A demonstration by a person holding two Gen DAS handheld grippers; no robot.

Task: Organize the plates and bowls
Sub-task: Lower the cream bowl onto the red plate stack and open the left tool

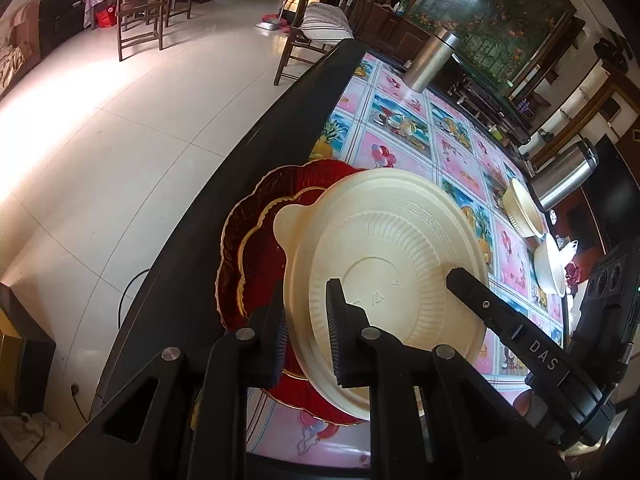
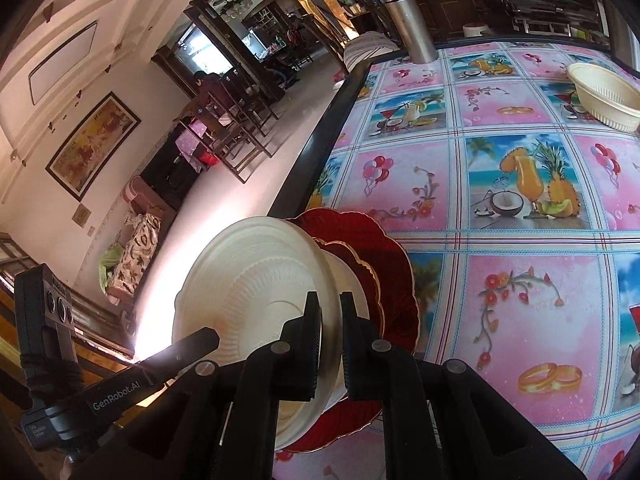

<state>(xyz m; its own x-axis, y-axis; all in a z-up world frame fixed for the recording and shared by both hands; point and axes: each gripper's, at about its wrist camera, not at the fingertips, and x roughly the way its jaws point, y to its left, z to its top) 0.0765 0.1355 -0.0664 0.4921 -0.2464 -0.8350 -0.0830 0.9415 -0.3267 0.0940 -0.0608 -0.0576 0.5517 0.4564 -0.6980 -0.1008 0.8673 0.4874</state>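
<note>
A cream ribbed bowl [image 1: 384,248] hangs upside down and tilted over two stacked red plates [image 1: 256,248] with gold rims, near the table's left edge. My left gripper [image 1: 306,336] is shut on the bowl's near rim. One of the right gripper's fingers [image 1: 492,308] lies across the bowl's base at its right. In the right wrist view my right gripper [image 2: 330,340] is shut on the rim of the same bowl [image 2: 256,288], with the red plates [image 2: 376,248] just beyond. I cannot tell whether the bowl touches the plates.
The table [image 1: 280,128] has a dark edge and a pink picture cloth. More cream bowls [image 1: 520,208] [image 2: 604,96] sit at the far right. A steel flask [image 1: 432,60] [image 2: 408,20] stands at the back, and a steel jug [image 1: 568,176] to the right. Tiled floor and chairs lie to the left.
</note>
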